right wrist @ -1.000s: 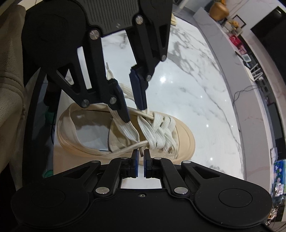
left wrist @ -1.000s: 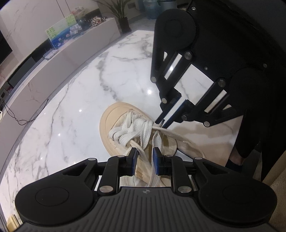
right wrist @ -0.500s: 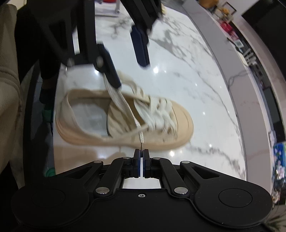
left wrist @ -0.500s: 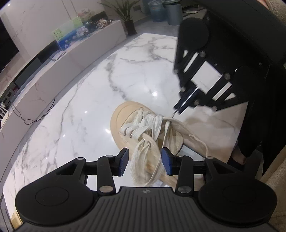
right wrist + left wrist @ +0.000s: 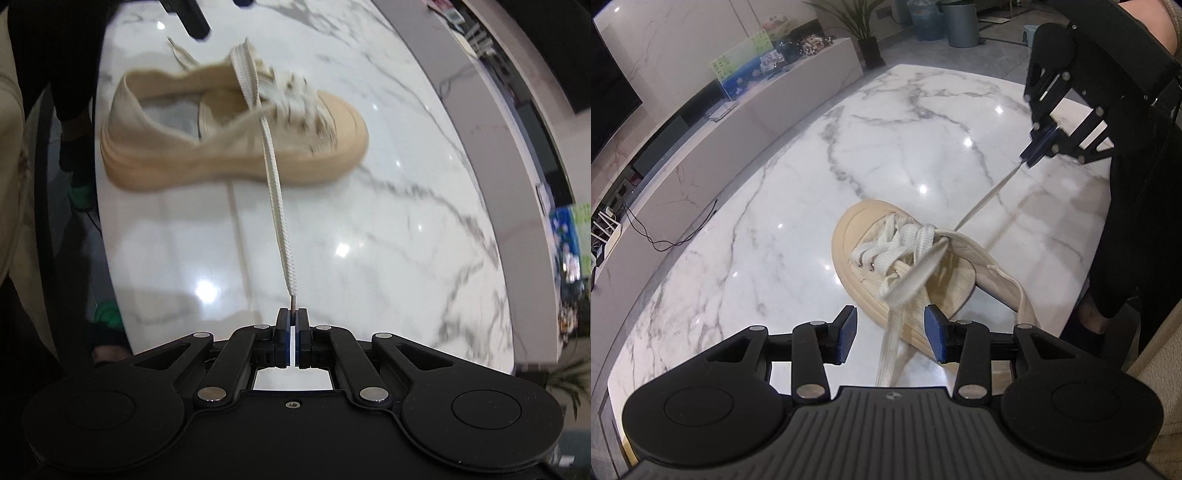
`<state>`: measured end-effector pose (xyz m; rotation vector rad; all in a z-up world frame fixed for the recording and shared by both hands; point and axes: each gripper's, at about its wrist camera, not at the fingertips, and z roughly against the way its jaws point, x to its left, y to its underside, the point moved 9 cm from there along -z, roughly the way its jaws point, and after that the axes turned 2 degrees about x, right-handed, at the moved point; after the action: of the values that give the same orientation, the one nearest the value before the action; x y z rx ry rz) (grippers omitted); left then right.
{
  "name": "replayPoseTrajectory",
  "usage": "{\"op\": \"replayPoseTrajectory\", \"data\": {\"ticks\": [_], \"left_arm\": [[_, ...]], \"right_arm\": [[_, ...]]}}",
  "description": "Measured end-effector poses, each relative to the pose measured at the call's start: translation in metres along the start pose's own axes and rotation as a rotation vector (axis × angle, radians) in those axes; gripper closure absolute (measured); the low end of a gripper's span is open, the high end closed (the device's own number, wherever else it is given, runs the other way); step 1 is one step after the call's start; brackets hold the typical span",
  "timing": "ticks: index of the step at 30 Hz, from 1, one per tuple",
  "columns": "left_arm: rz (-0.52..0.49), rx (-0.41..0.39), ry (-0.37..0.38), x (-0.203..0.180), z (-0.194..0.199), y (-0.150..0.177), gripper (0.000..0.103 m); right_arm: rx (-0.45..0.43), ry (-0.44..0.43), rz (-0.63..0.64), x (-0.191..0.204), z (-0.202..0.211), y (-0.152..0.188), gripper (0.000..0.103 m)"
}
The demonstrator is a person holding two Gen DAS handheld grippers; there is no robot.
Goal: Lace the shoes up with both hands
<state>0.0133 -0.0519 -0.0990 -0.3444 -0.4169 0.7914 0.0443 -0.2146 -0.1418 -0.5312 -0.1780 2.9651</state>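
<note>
A beige platform shoe [image 5: 871,251] with white laces lies on the marble table [image 5: 775,206]; it also shows in the right wrist view [image 5: 236,147]. My right gripper [image 5: 292,314] is shut on the metal tip of one lace end [image 5: 275,192], which runs taut from the shoe's eyelets. In the left wrist view the right gripper [image 5: 1028,158] is far right of the shoe, holding that lace [image 5: 986,201]. My left gripper [image 5: 890,332] is open beside the shoe; the other lace end [image 5: 897,325] hangs loose between its pads without being held.
A long white low cabinet [image 5: 701,140] with a game box and clutter runs along the table's far side. A person in dark clothes [image 5: 1137,221] stands at the table's right edge. A potted plant and bins stand at the back.
My left gripper has opened and let go of its lace end, backing off from the shoe. My right gripper has pulled away from the shoe, drawing its lace out long and taut.
</note>
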Motion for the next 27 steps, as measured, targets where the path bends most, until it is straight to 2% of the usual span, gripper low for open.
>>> {"op": "replayPoseTrajectory", "data": {"ticks": [6, 15, 21, 27], "left_arm": [[0.003, -0.009, -0.019, -0.003, 0.009, -0.003, 0.064], [-0.003, -0.006, -0.025, -0.019, 0.016, -0.005, 0.064], [-0.008, 0.002, -0.037, -0.025, 0.019, -0.004, 0.064], [-0.019, -0.003, -0.057, -0.029, 0.025, -0.004, 0.064]], "right_arm": [[0.056, 0.019, -0.061, -0.002, 0.006, 0.031, 0.103], [0.019, 0.046, -0.124, 0.008, 0.03, 0.038, 0.102], [-0.036, 0.048, -0.138, 0.013, 0.045, 0.022, 0.102], [-0.144, 0.004, -0.141, 0.024, 0.063, -0.009, 0.102]]}}
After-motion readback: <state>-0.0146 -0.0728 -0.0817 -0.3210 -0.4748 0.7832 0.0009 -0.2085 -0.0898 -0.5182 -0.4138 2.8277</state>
